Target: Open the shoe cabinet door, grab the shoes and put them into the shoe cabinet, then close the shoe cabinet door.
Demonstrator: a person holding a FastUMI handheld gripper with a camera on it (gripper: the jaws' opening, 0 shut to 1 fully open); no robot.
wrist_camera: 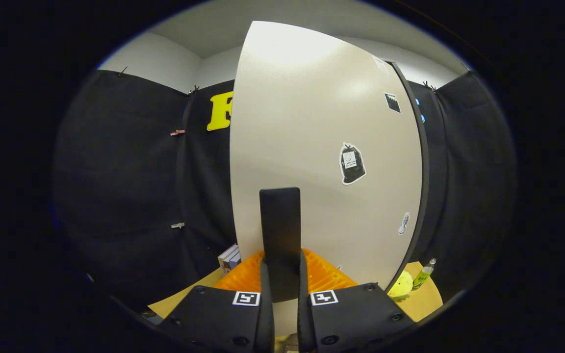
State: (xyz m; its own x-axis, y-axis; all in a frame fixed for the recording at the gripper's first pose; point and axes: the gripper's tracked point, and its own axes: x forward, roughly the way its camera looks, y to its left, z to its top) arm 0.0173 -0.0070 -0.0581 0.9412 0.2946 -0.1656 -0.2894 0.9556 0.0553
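Observation:
The shoe cabinet's white door (312,147) stands upright close in front of me, with a few stickers on its face. Its black vertical handle (280,220) rises from between my fingers. My gripper (283,274) is shut on the handle, with one finger (265,294) pressed against each side of its lower end. A dark edge (422,162) runs down the door's right side. I cannot tell from here how far the door is swung.
An orange ribbed thing (243,279) lies on the wooden tabletop (424,301) just beyond the fingers, at the door's foot. A yellow soft toy (401,286) and a green bottle (423,275) stand to the right. Small boxes (228,257) sit to the left.

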